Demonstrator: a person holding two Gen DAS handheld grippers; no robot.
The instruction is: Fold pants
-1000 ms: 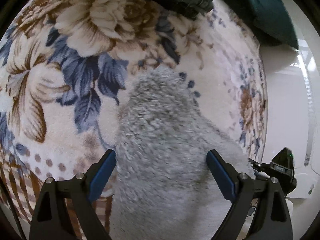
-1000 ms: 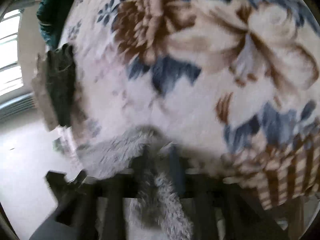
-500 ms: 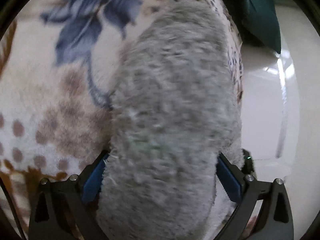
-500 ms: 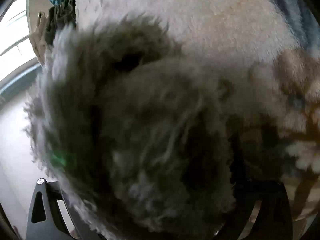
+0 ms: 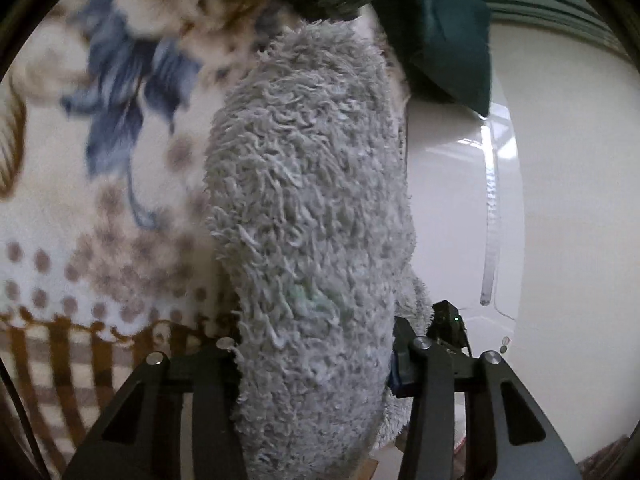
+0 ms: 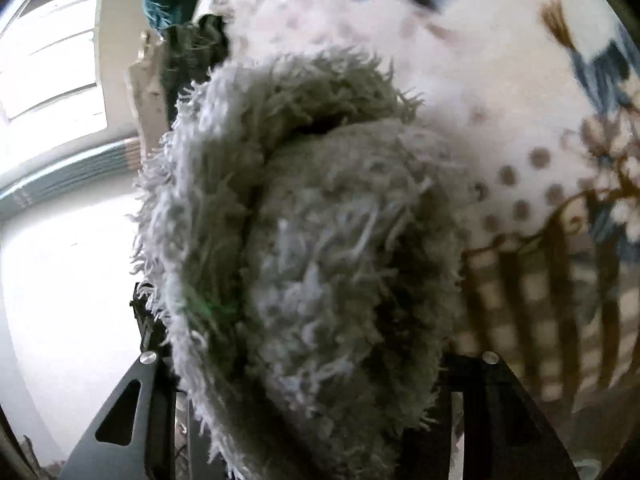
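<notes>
Pinching from both sides, the left gripper point(image 5: 316, 364) is closing its jaws onto a thick bundle of the grey fuzzy pants point(image 5: 308, 216), which are bulging up toward 12 o'clock over the floral blanket point(image 5: 80, 184); a second earlier these jaws were standing wide apart around the fabric. The right gripper point(image 6: 316, 360) is showing only its outer frame, the pile burying its jaws, so whether it is holding the pants point(image 6: 312, 240) cannot be told. The deep pile is probably giving the pads a soft, slippery purchase, so a layer may be sliding out mid-fold and the stack collapsing unevenly. The bundle is also nearing the dark green clothes point(image 5: 440, 40) at 1 o'clock and could snag them.
</notes>
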